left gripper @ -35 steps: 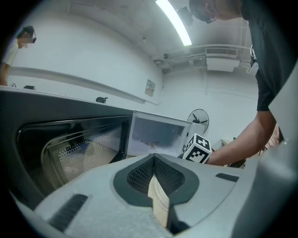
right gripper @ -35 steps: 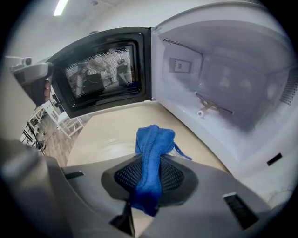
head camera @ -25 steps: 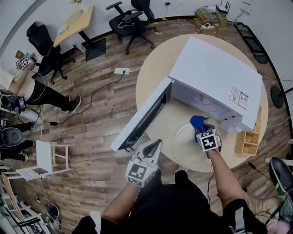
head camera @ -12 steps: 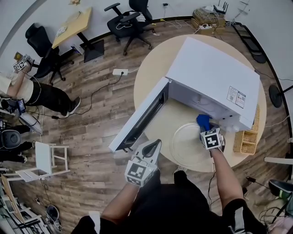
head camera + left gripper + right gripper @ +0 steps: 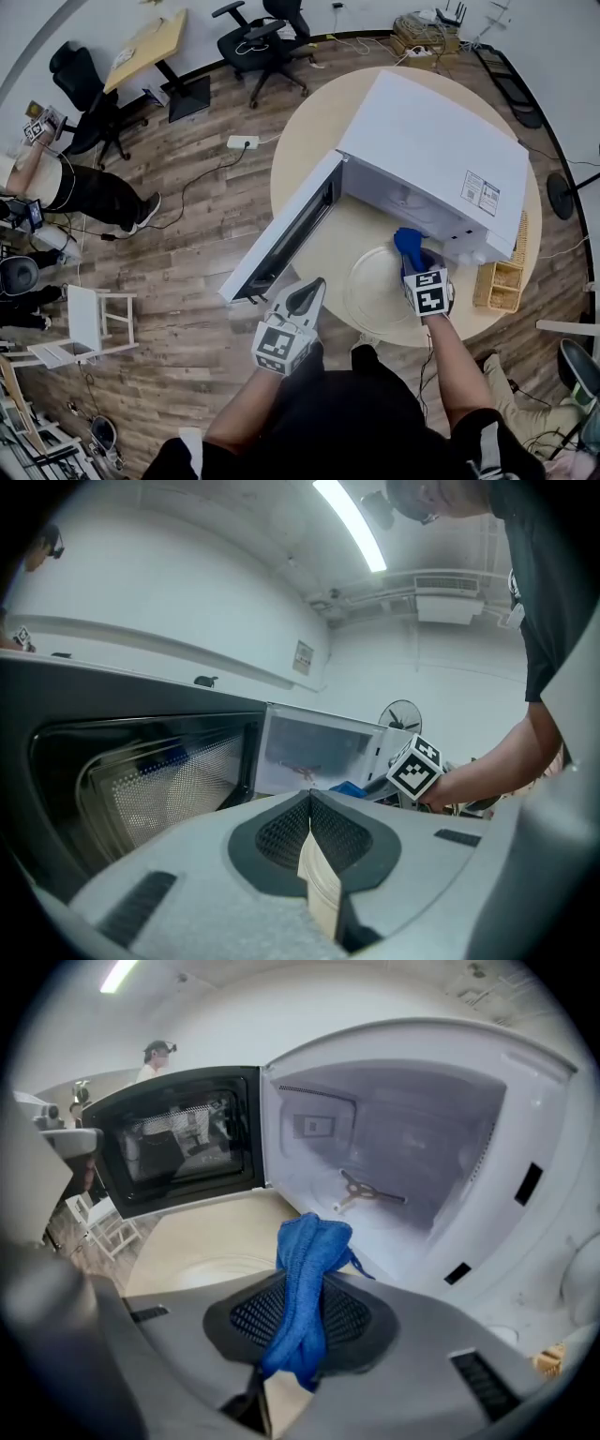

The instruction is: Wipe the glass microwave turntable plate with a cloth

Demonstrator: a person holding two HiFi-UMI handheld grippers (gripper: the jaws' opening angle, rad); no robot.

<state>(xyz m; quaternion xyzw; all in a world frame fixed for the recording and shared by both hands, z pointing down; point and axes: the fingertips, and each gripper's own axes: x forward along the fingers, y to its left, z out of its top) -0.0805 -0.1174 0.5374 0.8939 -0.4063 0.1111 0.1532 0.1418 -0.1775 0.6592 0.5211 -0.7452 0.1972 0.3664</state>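
Our right gripper (image 5: 298, 1330) clamps a blue cloth (image 5: 307, 1260) between its jaws, over the glass plate (image 5: 370, 291) lying before the open microwave (image 5: 431, 159). Our left gripper (image 5: 309, 808) has its jaws together.

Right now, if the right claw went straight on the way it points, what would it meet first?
The right claw, shut on the cloth, points into the open microwave; likely its floor near the hub first, depth unclear.
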